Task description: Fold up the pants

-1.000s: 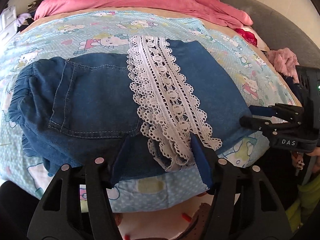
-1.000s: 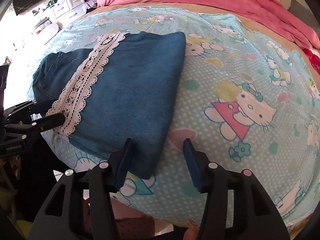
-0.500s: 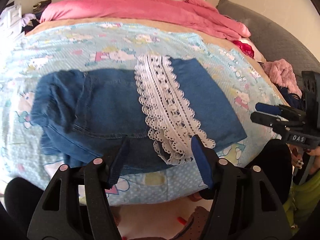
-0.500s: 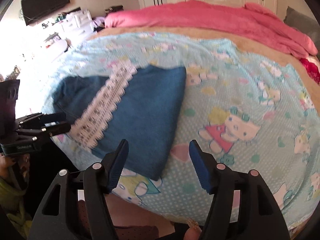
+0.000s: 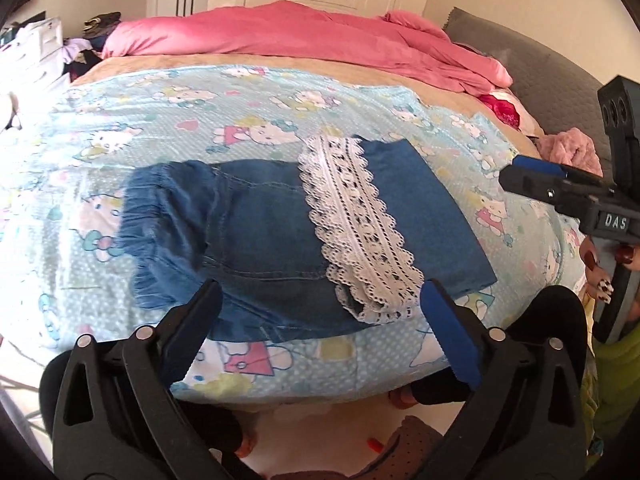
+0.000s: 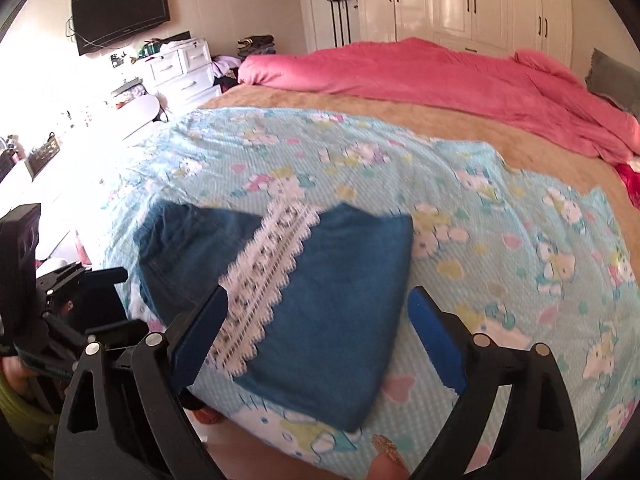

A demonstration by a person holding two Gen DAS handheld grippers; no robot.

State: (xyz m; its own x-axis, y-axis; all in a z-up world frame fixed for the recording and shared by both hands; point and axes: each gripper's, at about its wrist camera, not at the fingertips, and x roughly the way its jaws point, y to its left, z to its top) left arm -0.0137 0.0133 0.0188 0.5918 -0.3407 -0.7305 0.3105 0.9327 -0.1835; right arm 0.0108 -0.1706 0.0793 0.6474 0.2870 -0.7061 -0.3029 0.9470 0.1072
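1. I see the pants [image 5: 280, 236] folded flat on the bed [image 5: 240, 120], near its front edge, ahead of both claws and below them.
2. Long axis runs left-right across the near edge. Elastic waistband end [image 5: 160, 224] is at left, folded denim end at right, and the white lace trim [image 5: 360, 220] crosses it front to back, right of centre.
3. Left claw [image 5: 320, 320]: jaws wide apart, nothing held, hovering off the near edge over the bundle's middle.
4. Right claw [image 6: 316, 336]: jaws wide apart, nothing held, hovering over the right end near the lace.
5. I judge the left claw nearer the waistband end, the right nearer the folded end. Neither touches cloth.
6. Fold looks done or nearly so. If another fold is wanted, it goes end to end along that axis.
7. Count: one pair of pants, one lace band, two claws, one pink quilt [image 5: 300, 36] at the far side.
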